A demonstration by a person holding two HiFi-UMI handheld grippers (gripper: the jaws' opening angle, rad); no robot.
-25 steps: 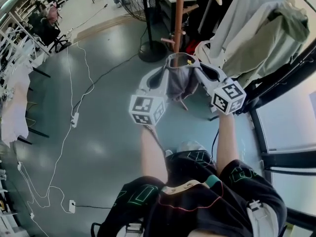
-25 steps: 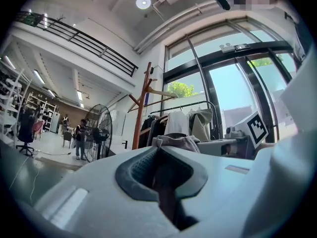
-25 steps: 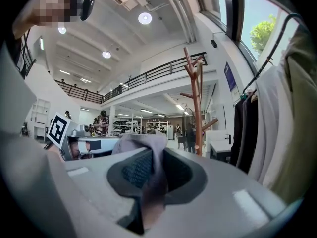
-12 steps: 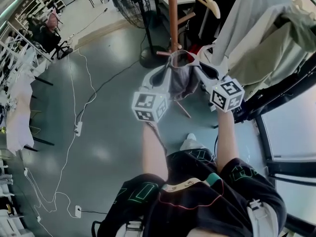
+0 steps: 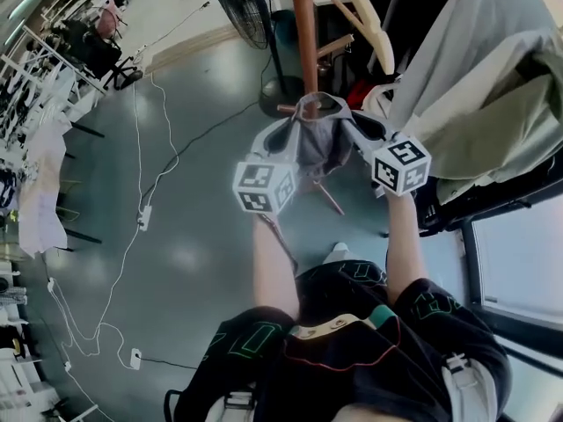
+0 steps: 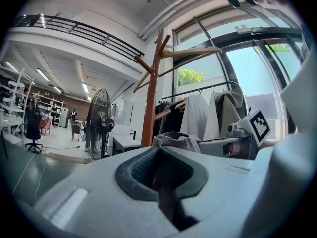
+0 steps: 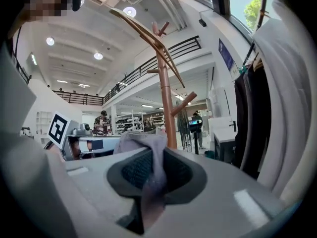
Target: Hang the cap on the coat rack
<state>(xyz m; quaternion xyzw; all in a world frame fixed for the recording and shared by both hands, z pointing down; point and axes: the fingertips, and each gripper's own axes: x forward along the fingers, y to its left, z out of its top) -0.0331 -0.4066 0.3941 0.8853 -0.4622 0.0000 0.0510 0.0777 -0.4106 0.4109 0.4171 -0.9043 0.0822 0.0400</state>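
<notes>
Cap (image 5: pixel 315 148) | left tool (image 5: pixel 296 123), right tool (image 5: pixel 341 117) both clamped on it | coat rack (image 5: pixel 303 33) top cropped

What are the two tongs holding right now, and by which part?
The grey cap: left tongs pinch its left side, right tongs its right side.

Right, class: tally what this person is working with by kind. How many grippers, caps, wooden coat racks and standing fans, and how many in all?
Grippers: 2, the left gripper and the right gripper, each shut on the cap
Caps: 1
Coat racks: 1, the wooden coat rack
Fans: 1, the standing fan
Total: 5
</notes>
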